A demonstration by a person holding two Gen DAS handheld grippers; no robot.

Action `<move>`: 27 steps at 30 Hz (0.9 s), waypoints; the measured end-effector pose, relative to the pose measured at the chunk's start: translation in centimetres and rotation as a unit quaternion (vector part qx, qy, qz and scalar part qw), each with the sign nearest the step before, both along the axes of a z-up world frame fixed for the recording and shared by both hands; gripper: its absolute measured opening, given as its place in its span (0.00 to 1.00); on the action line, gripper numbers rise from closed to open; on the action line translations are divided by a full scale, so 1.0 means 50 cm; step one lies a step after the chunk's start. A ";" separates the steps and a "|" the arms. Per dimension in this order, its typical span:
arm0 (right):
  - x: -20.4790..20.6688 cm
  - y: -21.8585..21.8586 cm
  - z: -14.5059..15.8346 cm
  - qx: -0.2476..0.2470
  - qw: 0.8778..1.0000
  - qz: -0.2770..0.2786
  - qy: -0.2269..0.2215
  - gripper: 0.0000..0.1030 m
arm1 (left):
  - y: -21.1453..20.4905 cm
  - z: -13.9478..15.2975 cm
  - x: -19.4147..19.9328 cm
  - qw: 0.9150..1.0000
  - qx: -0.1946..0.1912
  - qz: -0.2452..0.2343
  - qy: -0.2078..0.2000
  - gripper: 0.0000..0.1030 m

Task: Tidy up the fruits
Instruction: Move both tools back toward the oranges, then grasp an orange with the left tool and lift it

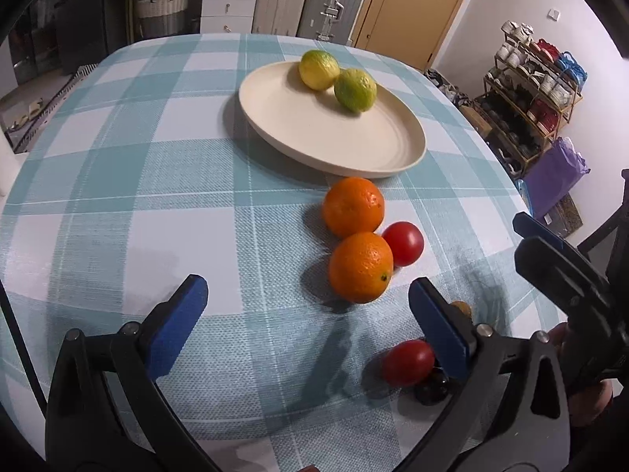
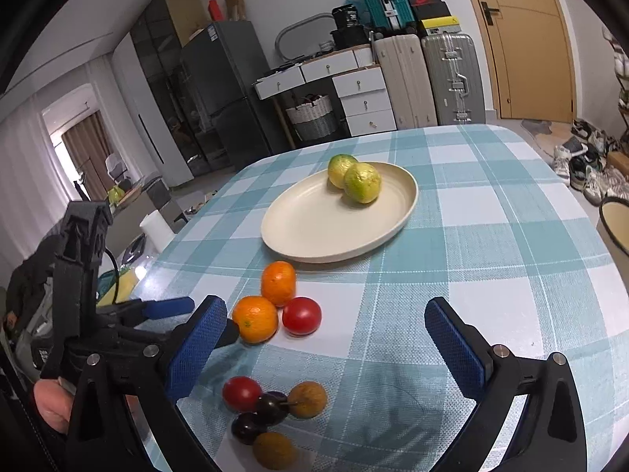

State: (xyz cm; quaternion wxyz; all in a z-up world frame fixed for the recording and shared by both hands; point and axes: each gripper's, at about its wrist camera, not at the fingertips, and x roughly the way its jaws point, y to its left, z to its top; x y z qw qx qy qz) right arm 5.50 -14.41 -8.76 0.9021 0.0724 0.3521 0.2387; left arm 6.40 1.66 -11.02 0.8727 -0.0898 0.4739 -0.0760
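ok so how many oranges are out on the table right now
2. One orange lies on the cloth just in front of the plate; the second orange touches it on the near side, beside a tomato. None seems hidden.

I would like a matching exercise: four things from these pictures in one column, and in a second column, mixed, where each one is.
Things:
1. green-yellow citrus pair
2. two oranges
3. dark plums
4. cream plate

Places:
A. on the cloth, beside a red tomato
B. on the checked tablecloth, past the oranges
C. on the plate's far side
D. in the nearest cluster, between brown fruits

Pairs: 1-C, 2-A, 3-D, 4-B
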 end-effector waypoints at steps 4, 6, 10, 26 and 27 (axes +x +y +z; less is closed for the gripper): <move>0.003 -0.003 -0.010 0.000 1.000 0.001 0.006 1.00 | -0.004 -0.005 0.010 1.000 -0.004 -0.001 0.003 0.99; 0.005 -0.004 -0.015 0.002 1.000 0.001 0.011 1.00 | -0.006 -0.007 0.014 1.000 -0.001 0.000 0.004 0.99; 0.009 -0.004 -0.023 0.005 1.000 0.005 0.020 1.00 | -0.014 -0.008 0.017 1.000 -0.003 -0.016 0.001 0.98; 0.014 -0.010 -0.027 0.011 1.000 0.012 0.022 1.00 | -0.017 -0.010 0.029 0.996 -0.062 -0.061 -0.004 0.31; 0.014 -0.009 -0.027 0.010 1.000 0.013 0.021 1.00 | -0.016 -0.010 0.030 0.996 -0.063 -0.062 -0.003 0.31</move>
